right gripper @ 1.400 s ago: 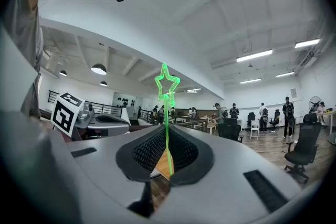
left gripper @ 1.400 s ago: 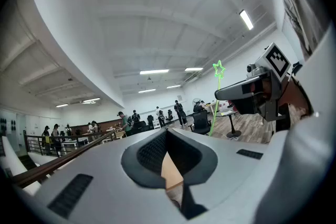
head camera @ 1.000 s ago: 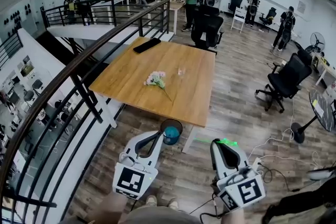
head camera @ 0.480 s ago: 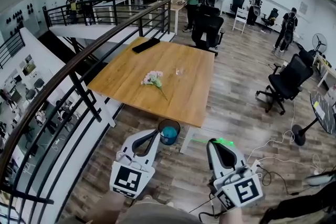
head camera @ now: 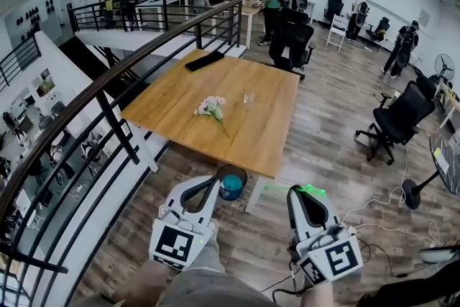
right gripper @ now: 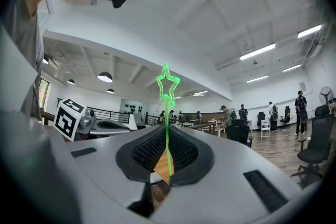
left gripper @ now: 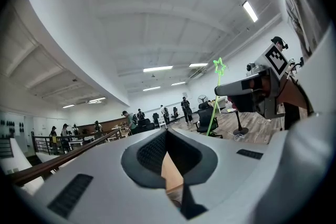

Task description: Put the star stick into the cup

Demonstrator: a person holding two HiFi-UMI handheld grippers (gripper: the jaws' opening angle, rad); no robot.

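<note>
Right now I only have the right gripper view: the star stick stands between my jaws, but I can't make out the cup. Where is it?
Observer: In the head view the cup is held at the tip of the left gripper, mouth up, blue inside.
Operator: Is the stick in it or over it?
Observer: Neither. The star stick shows at the tip of the right gripper, off to the cup's right, with floor visible between them.
Operator: Anything close ahead?
Observer: The wooden table: its near edge lies just beyond the cup.
</note>
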